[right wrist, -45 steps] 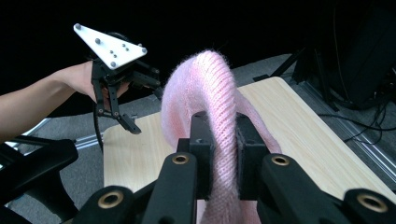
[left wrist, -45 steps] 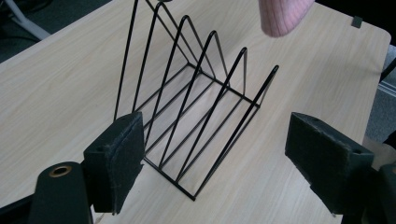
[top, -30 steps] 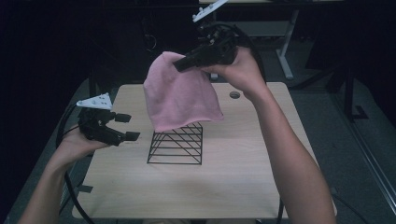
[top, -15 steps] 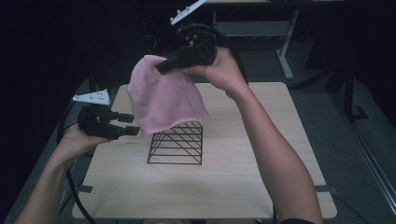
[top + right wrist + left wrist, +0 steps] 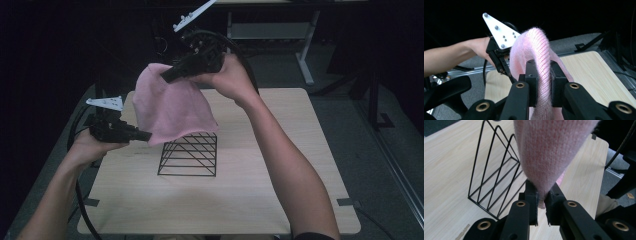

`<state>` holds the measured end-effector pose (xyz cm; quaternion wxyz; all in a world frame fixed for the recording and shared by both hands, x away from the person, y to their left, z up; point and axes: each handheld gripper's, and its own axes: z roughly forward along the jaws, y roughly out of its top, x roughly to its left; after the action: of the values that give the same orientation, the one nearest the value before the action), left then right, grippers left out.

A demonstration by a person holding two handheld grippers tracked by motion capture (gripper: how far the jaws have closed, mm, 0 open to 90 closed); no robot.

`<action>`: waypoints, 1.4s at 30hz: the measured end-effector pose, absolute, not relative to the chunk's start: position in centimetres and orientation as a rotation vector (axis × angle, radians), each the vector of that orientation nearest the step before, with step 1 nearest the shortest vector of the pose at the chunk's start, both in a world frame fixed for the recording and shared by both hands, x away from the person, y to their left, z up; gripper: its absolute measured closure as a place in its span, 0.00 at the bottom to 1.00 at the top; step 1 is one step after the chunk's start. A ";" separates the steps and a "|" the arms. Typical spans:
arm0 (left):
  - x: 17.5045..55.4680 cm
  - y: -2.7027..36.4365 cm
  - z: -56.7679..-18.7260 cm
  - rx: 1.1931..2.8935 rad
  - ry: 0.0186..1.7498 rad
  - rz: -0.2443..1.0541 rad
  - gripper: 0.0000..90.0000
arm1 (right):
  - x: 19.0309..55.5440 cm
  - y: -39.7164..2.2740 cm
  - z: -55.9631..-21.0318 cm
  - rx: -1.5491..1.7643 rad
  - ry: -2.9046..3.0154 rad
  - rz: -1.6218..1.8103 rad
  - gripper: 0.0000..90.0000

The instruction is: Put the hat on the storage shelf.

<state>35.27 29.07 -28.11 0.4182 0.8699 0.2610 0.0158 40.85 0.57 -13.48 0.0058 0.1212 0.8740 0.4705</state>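
The light wooden rectangular table [image 5: 280, 200] carries the whole work area, with dark grey floor around it and a dim room beyond; the high view adds a pale desk frame [image 5: 305, 55] at the far right. The pink knitted cloth [image 5: 172, 107] hangs in the air above the left-centre of the table, stretched between the two tools and draped in front of the far left part of the black wire rack with triangular dividers [image 5: 190, 155], which stands on the table near its centre. The right gripper [image 5: 167, 77], raised over the far edge of the table, has its jaws narrowed onto the top of the cloth; the right gripper view confirms this, showing a thick ridge of knit [image 5: 540, 65] clamped between the two black jaws, a detail too small to read from above. That view also shows the left gripper's grey three-cornered plate [image 5: 500, 31] beyond the cloth. The left gripper [image 5: 145, 135], low at the left edge of the table, meets the lower left corner of the cloth; the left gripper view shows the jaws nearly together with the tapered corner of the knit [image 5: 546, 162] pinched between them, and the wire rack [image 5: 495, 177] standing upright just left of them on the wood grain.
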 end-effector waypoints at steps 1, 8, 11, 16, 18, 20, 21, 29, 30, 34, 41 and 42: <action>35.4 29.0 -28.2 2.192 0.645 0.037 0.92 | 40.9 0.5 -13.6 0.381 2.735 1.469 0.89; 35.7 28.2 -28.8 2.248 0.657 0.062 0.93 | 41.7 -0.5 -15.2 0.444 2.735 1.426 0.89; 35.9 27.8 -28.9 2.257 0.653 0.079 0.93 | 42.1 -1.1 -15.7 0.467 2.725 1.443 0.89; 36.3 27.3 -29.3 2.264 0.668 0.091 0.93 | 41.9 -1.9 -16.1 0.478 2.722 1.441 0.89; 36.5 27.1 -29.4 2.271 0.666 0.094 0.93 | 41.9 -2.3 -16.3 0.482 2.722 1.448 0.89; 36.5 26.9 -29.4 2.275 0.663 0.096 0.93 | 41.8 -2.7 -16.6 0.487 2.720 1.442 0.89; 36.5 26.8 -29.4 2.276 0.662 0.102 0.93 | 41.7 -2.9 -16.6 0.492 2.719 1.448 0.89; 36.8 26.1 -29.9 2.286 0.675 0.123 0.93 | 41.4 -3.9 -17.3 0.501 2.720 1.456 0.88; 36.7 26.0 -30.1 2.305 0.680 0.134 0.93 | 41.3 -3.8 -17.7 0.506 2.726 1.470 0.88; 36.5 26.2 -30.5 2.316 0.690 0.141 0.93 | 41.4 -3.7 -18.5 0.485 2.735 1.474 0.88; 35.9 27.0 -31.5 2.304 0.705 0.145 0.93 | 41.0 -3.1 -19.8 0.474 2.756 1.501 0.87; 35.8 27.0 -31.6 2.310 0.700 0.147 0.93 | 41.0 -3.0 -19.9 0.476 2.754 1.499 0.87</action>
<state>35.80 26.99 -31.62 0.3540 0.8934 0.2707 0.0569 40.98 -3.01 -19.92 -0.0148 0.1502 0.8682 0.4727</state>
